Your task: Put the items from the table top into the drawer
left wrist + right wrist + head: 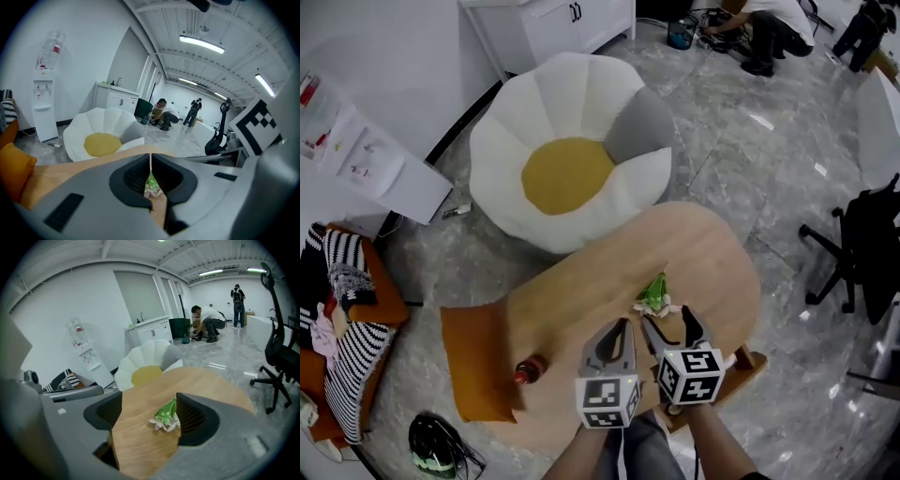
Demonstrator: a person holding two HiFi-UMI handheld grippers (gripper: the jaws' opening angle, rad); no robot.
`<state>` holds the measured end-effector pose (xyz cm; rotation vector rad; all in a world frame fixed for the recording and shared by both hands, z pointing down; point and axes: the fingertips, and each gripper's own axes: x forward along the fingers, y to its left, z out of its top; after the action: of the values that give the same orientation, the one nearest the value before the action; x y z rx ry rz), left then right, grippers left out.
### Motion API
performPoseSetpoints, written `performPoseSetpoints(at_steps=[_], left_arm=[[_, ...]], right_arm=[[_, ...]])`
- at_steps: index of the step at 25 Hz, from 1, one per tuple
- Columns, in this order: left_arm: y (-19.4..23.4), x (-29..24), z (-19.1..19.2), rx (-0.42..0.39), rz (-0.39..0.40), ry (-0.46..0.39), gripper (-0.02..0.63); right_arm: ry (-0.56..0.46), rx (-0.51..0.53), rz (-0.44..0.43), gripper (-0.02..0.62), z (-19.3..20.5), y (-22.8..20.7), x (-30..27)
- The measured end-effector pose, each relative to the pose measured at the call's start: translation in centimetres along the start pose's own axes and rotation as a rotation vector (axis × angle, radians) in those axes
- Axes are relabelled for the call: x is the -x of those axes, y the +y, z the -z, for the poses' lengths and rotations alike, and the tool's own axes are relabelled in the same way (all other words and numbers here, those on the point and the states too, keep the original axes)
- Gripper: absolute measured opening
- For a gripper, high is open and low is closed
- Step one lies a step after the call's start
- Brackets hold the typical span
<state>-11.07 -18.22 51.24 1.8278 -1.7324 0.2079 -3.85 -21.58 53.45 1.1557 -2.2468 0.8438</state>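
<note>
A green sprig with small pale flowers (654, 296) lies near the middle of the oval wooden table (581, 291). My right gripper (671, 330) hovers just in front of it, open. In the right gripper view the sprig (165, 418) lies on the table ahead of the open jaws, close to the right pad (192, 418) and touching neither. My left gripper (617, 339) sits beside it on the left, jaws shut with only a thin slit. Through that slit the left gripper view shows the sprig (152, 186). A small red bottle (530, 368) lies at the table's near left edge.
An orange cushion (478, 361) rests against the table's left end. A white flower-shaped beanbag (572, 159) stands beyond the table. A wooden part (748, 364) juts out under the near right edge. A black office chair (862, 253) is at the right, and a person crouches far back.
</note>
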Motion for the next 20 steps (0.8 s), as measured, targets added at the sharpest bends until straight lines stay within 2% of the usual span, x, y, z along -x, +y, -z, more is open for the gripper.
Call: performPoseSetpoints(at_steps=[12,20], left_arm=[[0.9,-4.6,4.1,-0.050,0.040,0.012,0.017],[1.8,-7.1,5.9,-0.049,0.056,0.010,0.017]], right_arm=[[0.037,-0.011,0.020,0.357,4.2,-2.6,-4.9],[0.044,-0.009,0.053,0.360,5.9,-3.9,-8.0]])
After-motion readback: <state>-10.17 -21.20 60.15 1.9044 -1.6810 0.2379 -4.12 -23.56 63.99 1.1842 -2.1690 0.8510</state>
